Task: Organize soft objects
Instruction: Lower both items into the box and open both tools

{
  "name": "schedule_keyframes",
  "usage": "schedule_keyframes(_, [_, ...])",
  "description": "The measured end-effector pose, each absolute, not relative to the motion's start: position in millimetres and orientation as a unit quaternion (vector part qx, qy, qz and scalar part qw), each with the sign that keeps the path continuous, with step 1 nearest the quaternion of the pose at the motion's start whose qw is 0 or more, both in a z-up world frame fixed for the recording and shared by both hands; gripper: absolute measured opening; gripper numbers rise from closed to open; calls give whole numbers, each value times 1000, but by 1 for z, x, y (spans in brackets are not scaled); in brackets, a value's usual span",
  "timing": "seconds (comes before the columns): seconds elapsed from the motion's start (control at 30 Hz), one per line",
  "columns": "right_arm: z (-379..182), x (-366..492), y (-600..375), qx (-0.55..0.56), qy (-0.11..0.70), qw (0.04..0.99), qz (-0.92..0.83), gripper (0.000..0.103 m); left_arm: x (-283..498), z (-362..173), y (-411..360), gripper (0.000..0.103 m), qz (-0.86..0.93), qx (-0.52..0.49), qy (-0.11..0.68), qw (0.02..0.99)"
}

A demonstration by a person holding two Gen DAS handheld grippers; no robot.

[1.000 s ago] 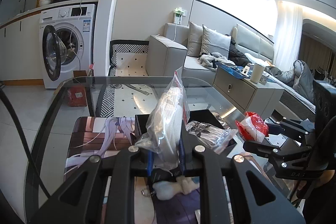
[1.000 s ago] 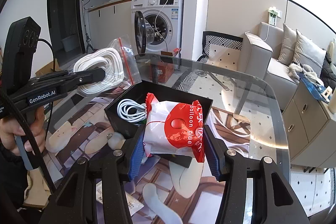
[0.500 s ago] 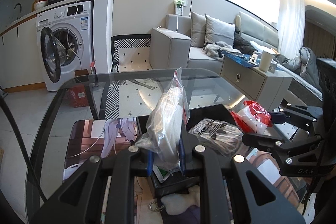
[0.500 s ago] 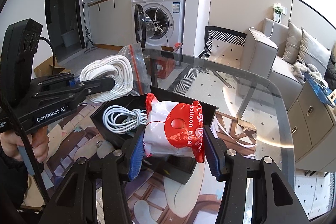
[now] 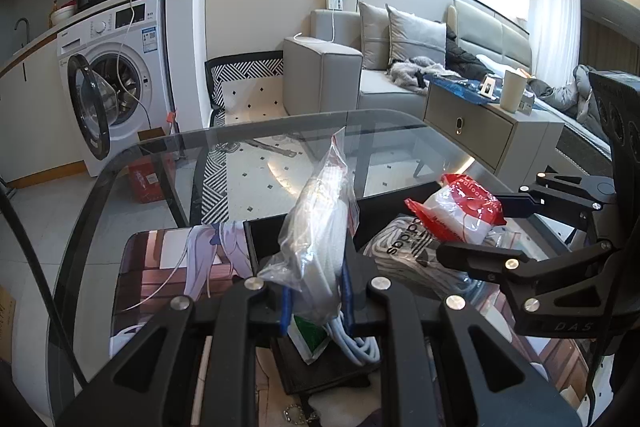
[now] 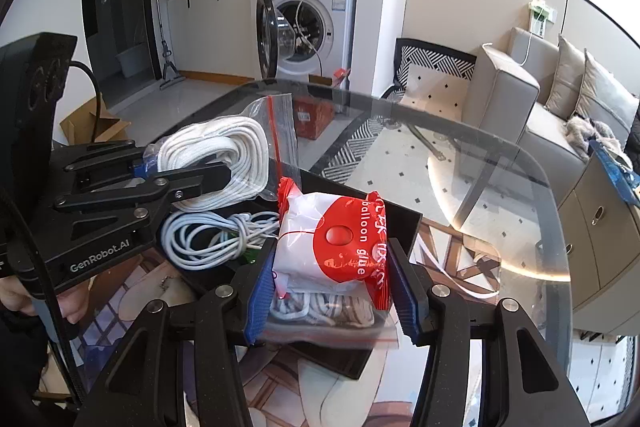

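My left gripper (image 5: pixel 316 291) is shut on a clear zip bag of coiled white rope (image 5: pixel 316 227), held upright over the near left part of a black open box (image 5: pixel 256 239). In the right wrist view the same bag of rope (image 6: pixel 228 151) hangs at the left in the left gripper (image 6: pixel 216 175). My right gripper (image 6: pixel 332 275) is shut on a red and white balloon glue packet (image 6: pixel 336 243), above the box's (image 6: pixel 404 215) right half. Inside the box lie a white cable coil (image 6: pixel 208 235) and a clear bag with an adidas print (image 5: pixel 400 247).
The box stands on a printed mat (image 5: pixel 160 267) on a round glass table (image 6: pixel 500 163). A small metal chain (image 5: pixel 296 415) lies on the mat near me. A hand (image 6: pixel 24 295) holds the left gripper's handle. Beyond the table are a washing machine (image 6: pixel 308 23), a sofa (image 5: pixel 332 75) and a cabinet (image 5: pixel 480 135).
Both grippers have moved forward and down with their loads and now hang over the black box. The cable coil and the adidas bag inside the box have come into fuller view.
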State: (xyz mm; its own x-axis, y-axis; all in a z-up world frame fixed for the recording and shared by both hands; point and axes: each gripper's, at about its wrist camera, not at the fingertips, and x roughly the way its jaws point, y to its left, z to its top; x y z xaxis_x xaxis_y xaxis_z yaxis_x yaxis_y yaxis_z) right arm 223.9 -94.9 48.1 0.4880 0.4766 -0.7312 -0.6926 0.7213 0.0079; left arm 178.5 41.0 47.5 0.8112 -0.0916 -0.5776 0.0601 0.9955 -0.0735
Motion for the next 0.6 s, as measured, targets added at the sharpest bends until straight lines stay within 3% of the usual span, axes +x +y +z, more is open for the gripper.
schedule_keyframes(0.6, [29, 243, -78, -167, 387, 838, 347, 53, 192, 30, 33, 16, -44, 3, 331, 943])
